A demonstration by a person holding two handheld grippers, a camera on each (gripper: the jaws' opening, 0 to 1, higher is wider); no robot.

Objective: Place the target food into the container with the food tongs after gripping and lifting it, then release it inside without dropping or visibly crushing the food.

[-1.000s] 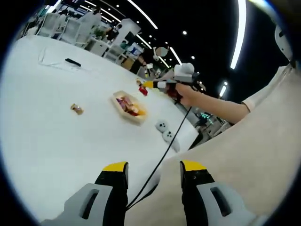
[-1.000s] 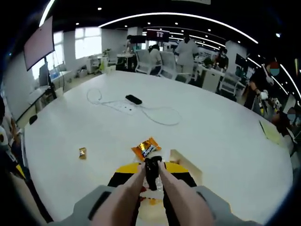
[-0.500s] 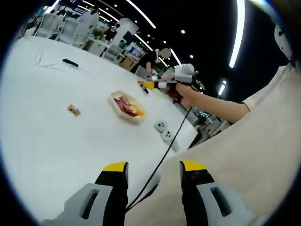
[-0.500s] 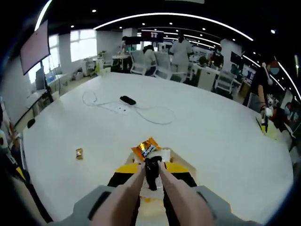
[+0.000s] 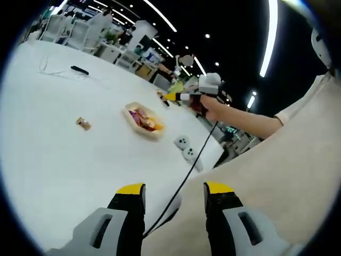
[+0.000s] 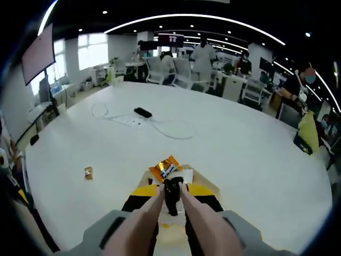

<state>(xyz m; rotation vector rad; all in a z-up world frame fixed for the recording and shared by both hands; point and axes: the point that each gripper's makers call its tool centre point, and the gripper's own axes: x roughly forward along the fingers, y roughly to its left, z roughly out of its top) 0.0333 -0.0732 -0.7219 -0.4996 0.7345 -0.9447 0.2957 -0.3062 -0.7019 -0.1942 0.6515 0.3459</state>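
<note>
My right gripper (image 6: 171,193) pinches the tongs (image 6: 171,196) shut above the container (image 5: 144,119) — left gripper (image 5: 174,196) idle, jaws spread — next, I judge, a gentle release.

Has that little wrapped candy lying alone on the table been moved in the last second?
No. The wrapped candy keeps the same gap from the food tray; both shifted together, so the camera moved.

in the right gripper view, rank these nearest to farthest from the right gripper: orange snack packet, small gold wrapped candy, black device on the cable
1. orange snack packet, just past the right gripper
2. small gold wrapped candy, off to the left
3. black device, far up the white table
</note>
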